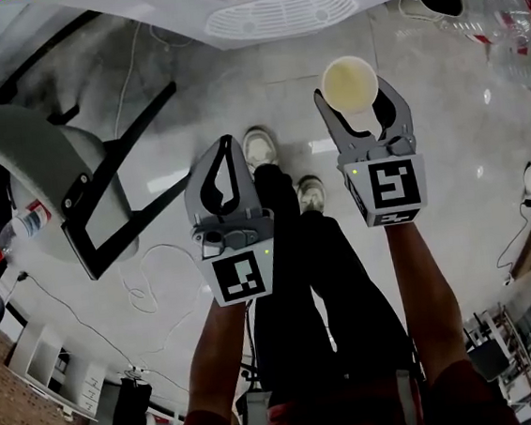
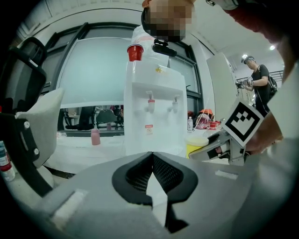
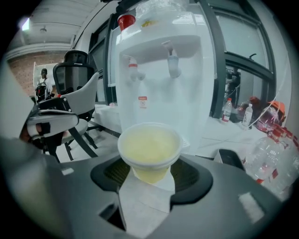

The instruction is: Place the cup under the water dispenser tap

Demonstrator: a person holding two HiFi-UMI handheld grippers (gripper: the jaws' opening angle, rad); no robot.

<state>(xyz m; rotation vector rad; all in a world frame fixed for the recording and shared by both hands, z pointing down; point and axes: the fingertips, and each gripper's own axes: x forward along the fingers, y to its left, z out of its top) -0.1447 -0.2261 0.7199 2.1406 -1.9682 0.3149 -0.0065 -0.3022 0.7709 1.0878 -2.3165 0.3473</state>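
- Chair [image 1: 44, 173]: far L, grey seat, black frame, well apart from the work. No action.
- L gripper [image 1: 228, 149]: just L of the person's legs. Jaws pressed together, nothing between them. Spare for this step; best kept low and clear of the dispenser front.
- Dispenser [image 3: 163, 84]: white, straight ahead of both grippers. 2 taps on its face: red tap [image 3: 133, 70] at L, pale tap [image 3: 173, 63] at R.
- Drip tray [image 1: 280, 14]: white slotted grille, top centre of head view, ahead of the cup. Nothing seen on it.
- Cup [image 1: 349, 83]: pale yellow, upright, mouth up, looks empty. In the air in front of the dispenser, not yet on the tray. In the R gripper view it sits below the taps, approx. between their 2 lines.
- R gripper [image 1: 362, 102]: jaws wide, clamped on the cup's sides below the rim, 1 pad per side.
  - Step in hand, prob.: carry fwd to the tray.
  - Pick 1 tap and centre the mouth under its spout.
  - Keep the cup level.
  - Seat the base flat on the grille before letting go.
  - Squeeze lightly; the thin wall likely dents.
  - Then back straight out.
- Plastic bottles [image 1: 509, 11]: far R, clear, well apart. Ignore.
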